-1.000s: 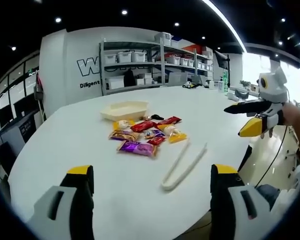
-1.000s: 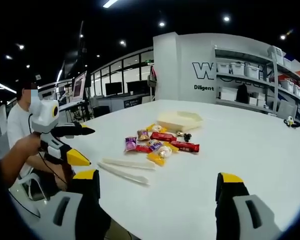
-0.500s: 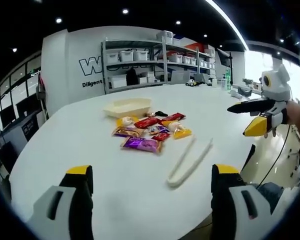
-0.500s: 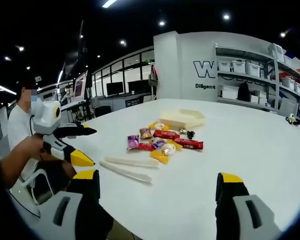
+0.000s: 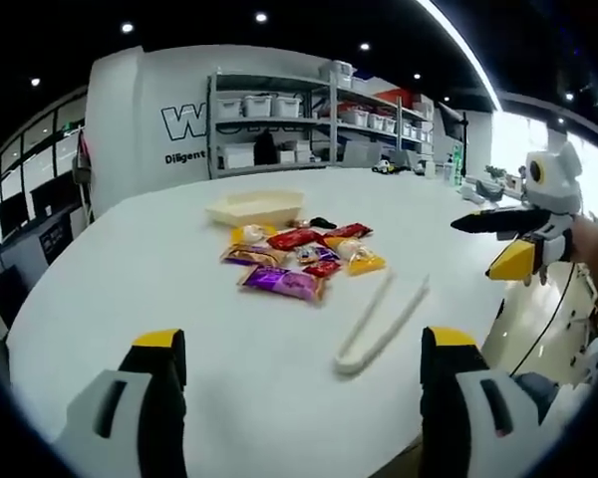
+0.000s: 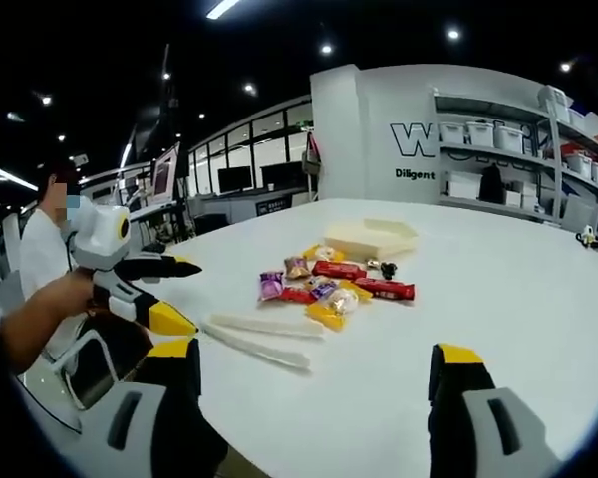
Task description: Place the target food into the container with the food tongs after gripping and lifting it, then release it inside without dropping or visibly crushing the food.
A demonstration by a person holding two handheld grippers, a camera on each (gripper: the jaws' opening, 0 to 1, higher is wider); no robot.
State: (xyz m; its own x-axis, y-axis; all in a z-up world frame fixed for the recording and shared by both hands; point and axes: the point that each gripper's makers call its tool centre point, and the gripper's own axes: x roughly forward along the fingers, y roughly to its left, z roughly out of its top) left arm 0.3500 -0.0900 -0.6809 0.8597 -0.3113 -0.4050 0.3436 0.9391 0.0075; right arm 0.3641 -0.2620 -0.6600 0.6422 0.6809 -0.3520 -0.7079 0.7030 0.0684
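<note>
Your left gripper [image 5: 297, 383] and right gripper [image 6: 314, 398] both hover with jaws spread wide, holding nothing. Bare table [image 5: 130, 289] lies nearest you. The white tongs [image 5: 379, 324] lie flat, untouched, beside the snack packets [image 5: 297, 257]; their labels are too small to read. The cream tray [image 5: 254, 207] sits just beyond.

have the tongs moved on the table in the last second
No. The tongs keep the same spot beside the snack pile; the small shift in view is camera motion.
</note>
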